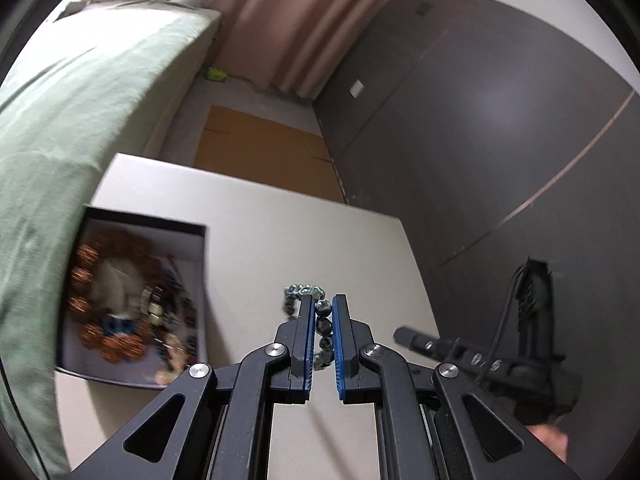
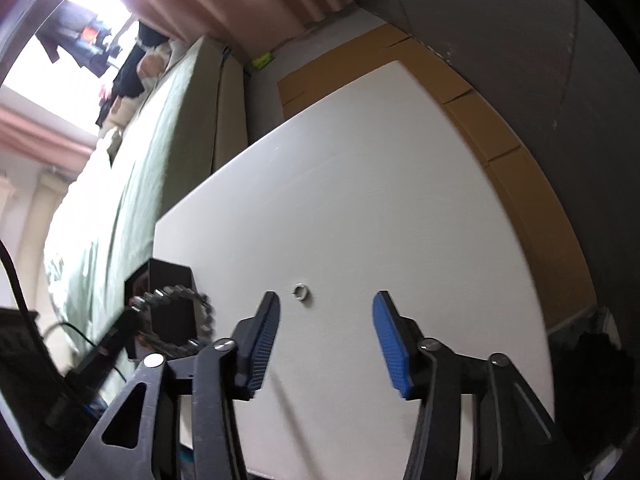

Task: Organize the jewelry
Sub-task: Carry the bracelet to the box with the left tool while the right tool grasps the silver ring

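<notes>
White table carries task items; green-sheeted bed along its left edge; brown cardboard on floor past far edge; pink curtain behind; grey wall right.

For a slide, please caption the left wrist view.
Left gripper shut on a beaded bracelet above the white table, beside the jewelry box.

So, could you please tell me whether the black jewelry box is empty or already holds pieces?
Not empty: the open jewelry box already holds an orange beaded bracelet and other blurred pieces.
</notes>
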Demonstrator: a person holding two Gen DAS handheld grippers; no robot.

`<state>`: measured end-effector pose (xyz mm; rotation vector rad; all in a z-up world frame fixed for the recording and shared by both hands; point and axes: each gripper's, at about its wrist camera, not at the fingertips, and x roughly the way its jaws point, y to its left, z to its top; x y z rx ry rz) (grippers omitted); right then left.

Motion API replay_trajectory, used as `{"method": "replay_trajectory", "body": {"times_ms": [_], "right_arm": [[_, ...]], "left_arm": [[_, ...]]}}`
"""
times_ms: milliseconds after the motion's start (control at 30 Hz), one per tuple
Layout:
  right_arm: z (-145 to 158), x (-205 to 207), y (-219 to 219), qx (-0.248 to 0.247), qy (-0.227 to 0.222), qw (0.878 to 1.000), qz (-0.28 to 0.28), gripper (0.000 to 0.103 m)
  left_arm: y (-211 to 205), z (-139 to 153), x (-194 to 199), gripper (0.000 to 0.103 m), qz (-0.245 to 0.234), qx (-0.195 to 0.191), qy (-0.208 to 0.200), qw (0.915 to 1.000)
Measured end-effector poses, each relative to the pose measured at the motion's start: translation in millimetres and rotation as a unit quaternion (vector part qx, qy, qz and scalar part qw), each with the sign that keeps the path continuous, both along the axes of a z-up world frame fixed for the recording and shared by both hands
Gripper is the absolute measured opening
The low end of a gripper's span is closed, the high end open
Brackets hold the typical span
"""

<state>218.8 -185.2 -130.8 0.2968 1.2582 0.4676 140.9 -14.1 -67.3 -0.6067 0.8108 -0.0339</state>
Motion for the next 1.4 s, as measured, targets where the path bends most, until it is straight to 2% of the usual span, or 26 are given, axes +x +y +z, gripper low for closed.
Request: {"method": "replay_trajectory", "body": {"times_ms": [433, 633, 733, 867, 1067, 1267, 1400], "right_arm": [[-13, -2, 55, -0.087, -0.027, 0.994, 0.054, 0.025], [-19, -7, 70, -0.152, -0.048, 0.985, 0.066, 0.024], [-20, -10, 78, -0.190, -0.069, 0.977, 0.073, 0.020], [-19, -14, 85, -0.217, -0.085, 0.969, 0.084, 0.015], [-5, -19, 81, -0.193, -0.095, 0.973, 0.081, 0.015], [13, -23, 86, -0.159, -0.105, 0.978, 0.085, 0.015], [14, -21, 88, -0.148, -0.102, 0.980, 0.086, 0.015]], "left_arm": [[56, 12, -16, 0.008, 0.040, -0.021, -0.015, 0.9989], [66, 14, -28, 0.008, 0.051, -0.023, -0.018, 0.9983], [71, 15, -32, 0.008, 0.056, -0.023, -0.019, 0.9980], [79, 17, -37, 0.008, 0.063, -0.024, -0.022, 0.9974], [85, 16, -41, 0.008, 0.077, -0.025, -0.018, 0.9966], [74, 10, -30, 0.008, 0.058, -0.025, -0.008, 0.9980], [75, -3, -20, 0.009, 0.082, 0.006, 0.043, 0.9957]]}}
